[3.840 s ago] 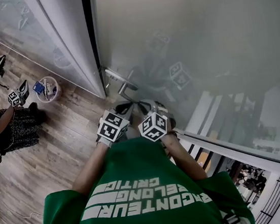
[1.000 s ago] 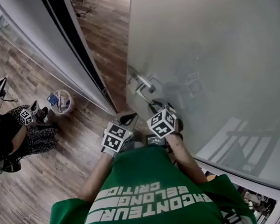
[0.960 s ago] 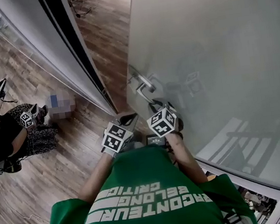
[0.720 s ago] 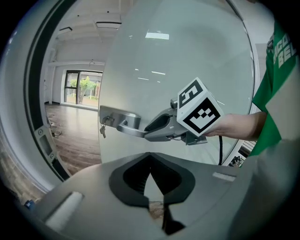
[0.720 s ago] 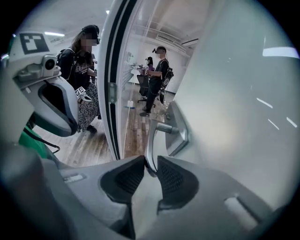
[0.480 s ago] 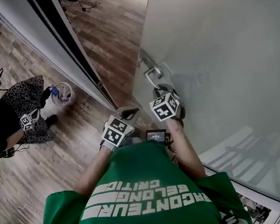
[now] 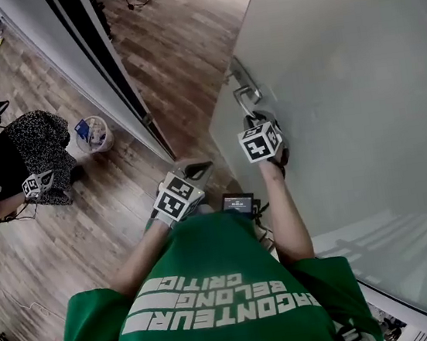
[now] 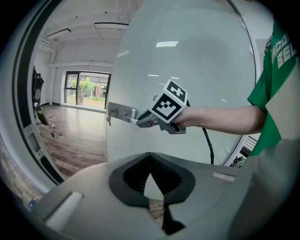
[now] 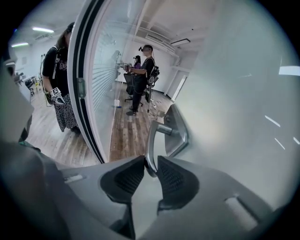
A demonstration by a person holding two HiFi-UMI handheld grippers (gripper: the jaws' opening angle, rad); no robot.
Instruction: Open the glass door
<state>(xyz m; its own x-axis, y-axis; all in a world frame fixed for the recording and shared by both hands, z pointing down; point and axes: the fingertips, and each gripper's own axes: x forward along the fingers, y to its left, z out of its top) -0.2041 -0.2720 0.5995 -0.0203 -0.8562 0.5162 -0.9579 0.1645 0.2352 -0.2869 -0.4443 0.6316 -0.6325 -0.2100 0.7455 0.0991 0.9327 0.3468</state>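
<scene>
The frosted glass door (image 7: 356, 69) has swung wider than a moment ago. Its edge now stands well apart from the dark-edged white door frame (image 7: 106, 63), and more of the brown wood floor (image 7: 176, 61) shows in the gap. Near that edge sits the silver metal lever handle (image 9: 151, 140). The right gripper (image 9: 149, 169) has its black ribbed pads closed on the lever's end, with the arm stretched forward and the gripper tilted downward. The left gripper (image 8: 150, 161) hangs back by the person's chest, aimed at the door, its pads together at the tips with nothing between them. Far to the left on the floor stands a small round white bucket (image 7: 93, 135) holding a blue item and pale scraps. It is near a bystander in a speckled skirt (image 7: 37, 134).
</scene>
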